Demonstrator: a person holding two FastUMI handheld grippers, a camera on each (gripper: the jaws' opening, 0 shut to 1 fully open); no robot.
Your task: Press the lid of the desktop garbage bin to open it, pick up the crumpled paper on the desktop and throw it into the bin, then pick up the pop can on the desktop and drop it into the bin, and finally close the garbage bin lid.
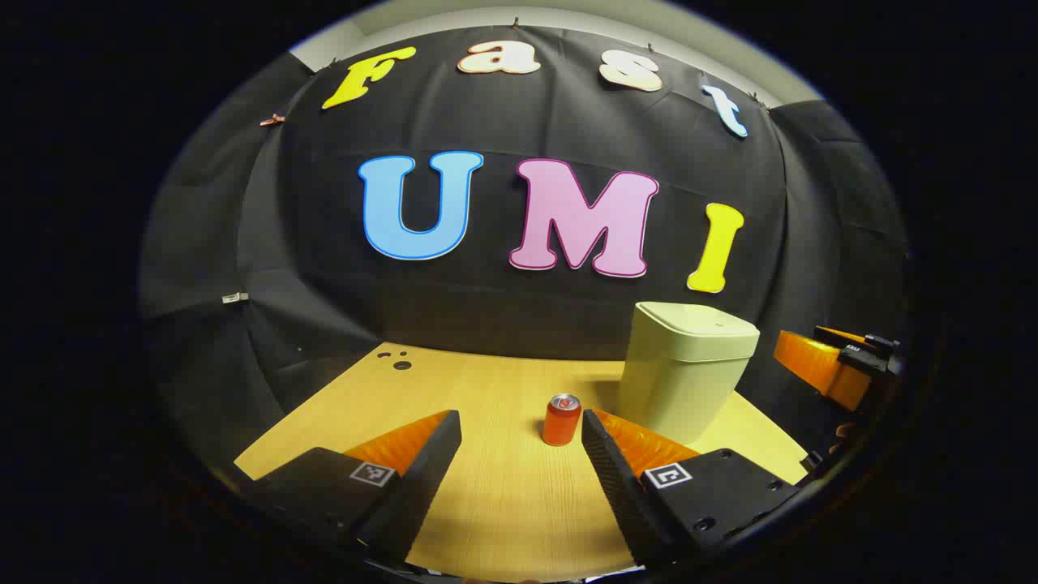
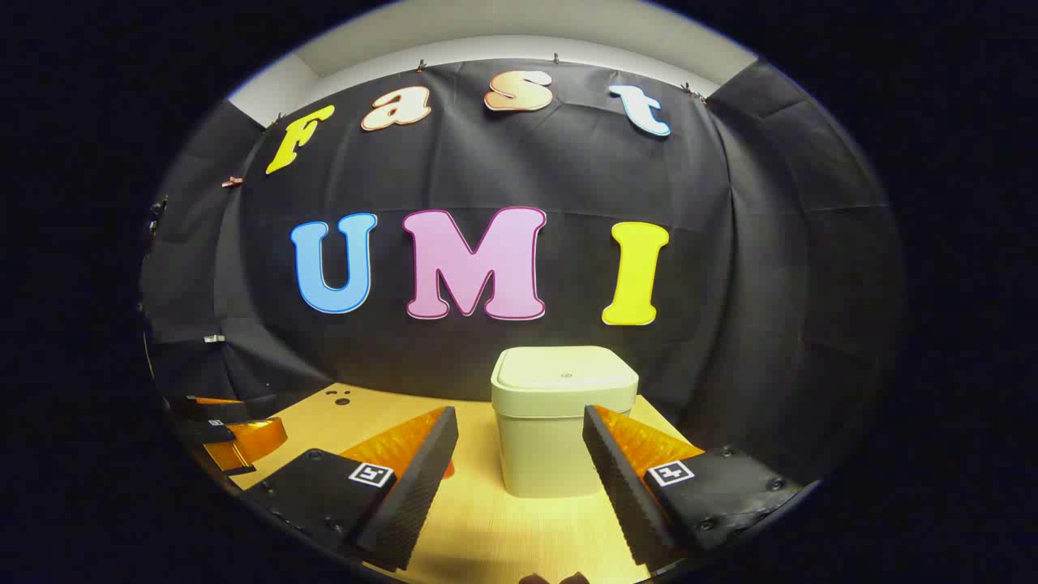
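Pale green plastic marks out the garbage bin [image 2: 564,422], which stands toward the back of the wooden tabletop [image 1: 503,503], near its far right corner as the left gripper view frames it. Its lid [image 2: 565,369] lies flat and closed, so the first step of the task looks not yet done. The pop can [image 1: 561,419], orange-red with a silvery top, stands upright just left of the bin in the left gripper view, apart from it, on open wood in the middle of the tabletop. I cannot make out the crumpled paper; a small orange patch beside the left finger in the right gripper view is probably the can, half hidden.

The left gripper [image 1: 521,442] has its fingers spread wide and holds nothing; the can sits beyond the gap, nearer the right finger. The right gripper [image 2: 521,438] is likewise spread and empty, and squarely faces the bin, which shows between its fingers. That alignment suggests the right one is placed to press the lid, while the left waits by the can. Each gripper shows at the edge of the other's view, well apart over opposite sides of the tabletop.
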